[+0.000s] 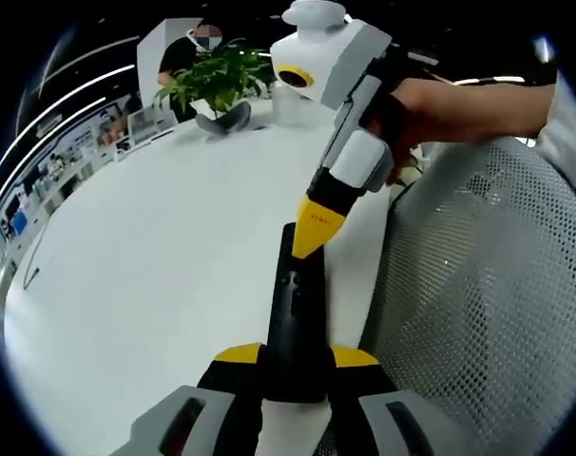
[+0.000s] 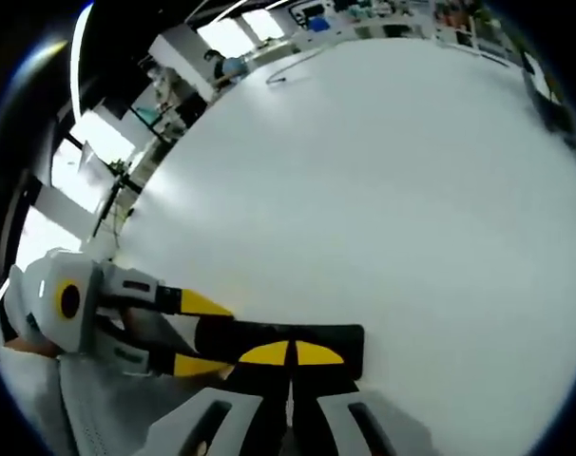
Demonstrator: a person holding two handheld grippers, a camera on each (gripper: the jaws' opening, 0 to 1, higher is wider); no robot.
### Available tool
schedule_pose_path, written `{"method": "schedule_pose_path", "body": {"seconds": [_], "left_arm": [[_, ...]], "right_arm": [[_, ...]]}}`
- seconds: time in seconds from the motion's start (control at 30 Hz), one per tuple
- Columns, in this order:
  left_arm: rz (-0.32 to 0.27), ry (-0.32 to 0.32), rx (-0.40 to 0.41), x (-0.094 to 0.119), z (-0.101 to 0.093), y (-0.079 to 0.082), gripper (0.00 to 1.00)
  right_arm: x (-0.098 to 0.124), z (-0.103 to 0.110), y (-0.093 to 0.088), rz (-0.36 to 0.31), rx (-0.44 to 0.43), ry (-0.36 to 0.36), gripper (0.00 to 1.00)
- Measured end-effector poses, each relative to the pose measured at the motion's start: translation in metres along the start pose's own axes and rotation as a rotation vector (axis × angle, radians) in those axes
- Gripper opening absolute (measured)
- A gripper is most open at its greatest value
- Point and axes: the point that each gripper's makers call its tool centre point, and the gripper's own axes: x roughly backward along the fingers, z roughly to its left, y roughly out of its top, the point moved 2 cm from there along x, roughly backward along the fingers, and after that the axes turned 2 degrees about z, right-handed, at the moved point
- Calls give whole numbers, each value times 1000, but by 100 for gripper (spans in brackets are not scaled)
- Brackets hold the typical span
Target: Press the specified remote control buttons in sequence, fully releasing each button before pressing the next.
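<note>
Left gripper view: the left gripper (image 1: 296, 363) is clenched around the near end of a black remote (image 1: 296, 318) lying on the white surface (image 1: 155, 266). The right gripper (image 1: 309, 243), jaws pressed together, touches the remote's top with its yellow tip. A potted plant (image 1: 215, 81) stands farther back.

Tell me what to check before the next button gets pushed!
1. Remote held steady: ok, the left gripper has its fingers shut on the near end.
2. Right gripper over the remote: ok, its yellow tip sits on the far part.
3. Right fingers together for poking: ok, shut in the right gripper view.
4. Last button fully let go: cannot tell, the tip hides the buttons.
5. Which button is under the tip: cannot tell, too small.
6. Remote on the table: ok, it lies near the edge beside a mesh chair.
</note>
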Motion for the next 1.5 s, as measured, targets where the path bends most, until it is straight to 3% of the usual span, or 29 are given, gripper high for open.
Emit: {"method": "schedule_pose_path", "body": {"seconds": [0.47,0.67,0.9,1.1,1.2,1.33,1.5], "left_arm": [[20,42,-102,4,6,-1,24],[19,35,-97,4,6,-2,24],[-11,8,-48,3,8,-2,24],[-17,9,-48,3,7,-2,24],[-21,8,-49,2,7,-3,24],[-33,1,-44,2,7,-2,24],[-41,-6,-47,0,6,-1,24]], "right_arm": [[1,1,-2,10,-6,-8,0],[0,1,-3,10,29,-44,0],[-2,3,-2,39,132,-112,0],[1,1,-3,-3,109,-85,0],[0,1,0,28,62,-65,0],[2,2,0,23,60,-55,0],[-2,7,-2,49,172,-81,0]]}}
